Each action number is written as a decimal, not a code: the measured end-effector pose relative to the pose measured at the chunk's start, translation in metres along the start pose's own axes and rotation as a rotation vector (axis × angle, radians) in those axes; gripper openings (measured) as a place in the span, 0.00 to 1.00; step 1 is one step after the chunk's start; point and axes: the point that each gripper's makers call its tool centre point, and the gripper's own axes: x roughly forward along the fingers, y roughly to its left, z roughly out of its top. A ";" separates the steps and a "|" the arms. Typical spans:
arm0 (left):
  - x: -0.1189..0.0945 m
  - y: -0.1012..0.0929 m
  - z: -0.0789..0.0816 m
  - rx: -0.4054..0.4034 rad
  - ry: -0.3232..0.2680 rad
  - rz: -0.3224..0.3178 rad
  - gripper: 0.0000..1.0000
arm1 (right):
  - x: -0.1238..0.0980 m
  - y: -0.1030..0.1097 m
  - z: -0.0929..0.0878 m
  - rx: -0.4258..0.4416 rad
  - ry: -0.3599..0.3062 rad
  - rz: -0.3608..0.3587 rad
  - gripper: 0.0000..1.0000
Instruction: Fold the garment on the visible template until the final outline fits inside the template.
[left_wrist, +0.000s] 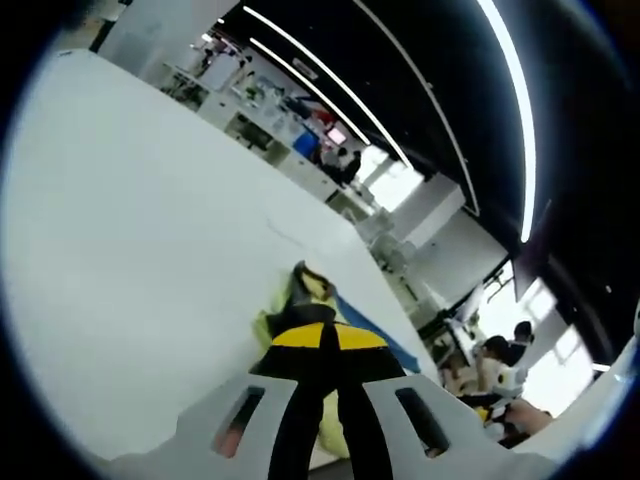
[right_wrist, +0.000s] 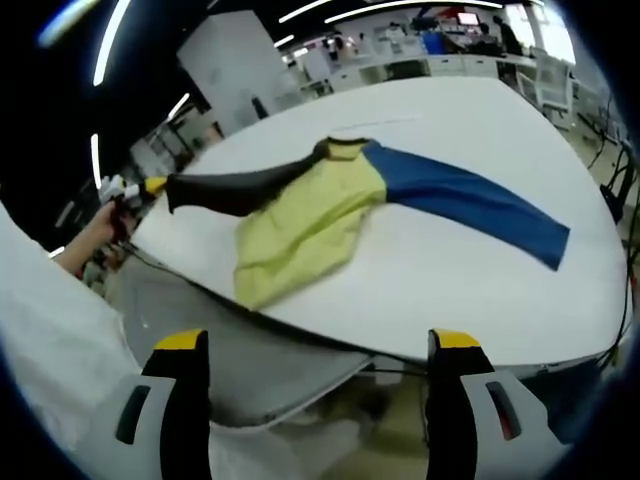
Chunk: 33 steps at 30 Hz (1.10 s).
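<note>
A garment lies on the white table: yellow-green body, blue sleeve stretched to the right, black sleeve pulled out to the left past the table edge. In the right gripper view my left gripper holds the end of that black sleeve off the table. In the left gripper view its yellow-tipped jaws are pressed together, with the yellow and blue cloth just beyond. My right gripper hangs in front of the table's near edge, jaws wide apart with nothing between them.
A person's hand grips the left gripper, and a white sleeve fills the lower left. A grey surface lies below the table edge. Desks and people stand far behind the table.
</note>
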 end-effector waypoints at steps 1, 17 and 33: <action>-0.001 0.000 0.001 0.000 -0.002 0.001 0.00 | 0.000 0.000 0.000 -0.001 0.001 0.001 0.89; -0.004 0.009 0.012 0.009 -0.020 0.028 0.00 | 0.000 -0.001 0.000 0.001 0.001 -0.002 0.89; -0.009 0.035 0.029 0.008 -0.045 0.052 0.00 | -0.001 -0.001 -0.001 0.000 0.002 -0.008 0.89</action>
